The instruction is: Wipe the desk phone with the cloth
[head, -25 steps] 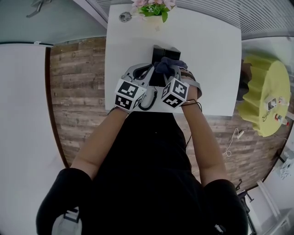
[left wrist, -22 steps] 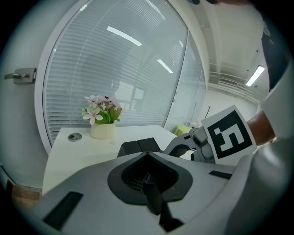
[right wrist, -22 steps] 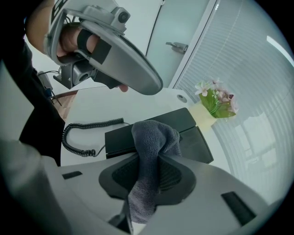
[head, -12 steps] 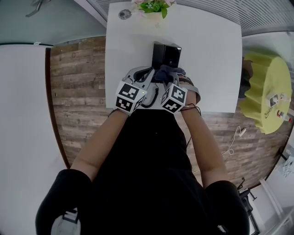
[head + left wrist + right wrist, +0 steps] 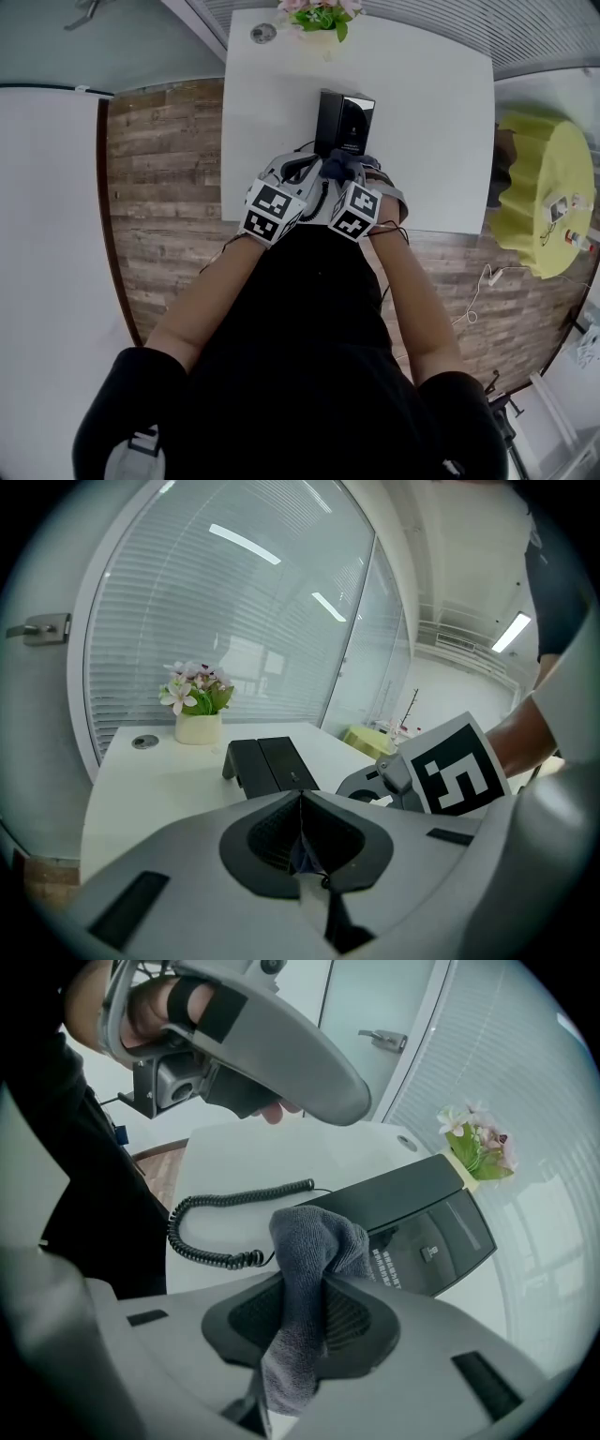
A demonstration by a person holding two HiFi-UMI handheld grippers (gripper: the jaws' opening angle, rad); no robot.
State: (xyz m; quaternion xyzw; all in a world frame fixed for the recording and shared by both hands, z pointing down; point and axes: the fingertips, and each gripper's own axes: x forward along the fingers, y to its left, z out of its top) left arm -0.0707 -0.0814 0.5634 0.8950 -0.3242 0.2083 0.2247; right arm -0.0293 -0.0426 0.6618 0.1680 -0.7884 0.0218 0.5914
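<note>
The black desk phone (image 5: 343, 122) stands on the white table (image 5: 431, 112); its coiled cord (image 5: 220, 1206) lies in front of it. My right gripper (image 5: 314, 1290) is shut on a dark grey cloth (image 5: 314, 1246), which bunches up over the phone's near end (image 5: 412, 1218). In the head view the cloth (image 5: 338, 167) sits at the phone's near edge between both grippers. My left gripper (image 5: 302, 841) is shut, its pads pressed together with only a thin bluish sliver between them. It is held above the table, left of the right gripper (image 5: 345, 180), facing the phone (image 5: 267, 764).
A pot of flowers (image 5: 320, 19) and a round cable grommet (image 5: 262, 34) are at the table's far edge. A yellow round stool (image 5: 548, 183) stands to the right on the wooden floor. A glass wall with blinds (image 5: 234, 621) lies beyond the table.
Both grippers and the cloth have drawn back along the phone toward the person, from its middle to its near end. More of the phone's top now shows.
</note>
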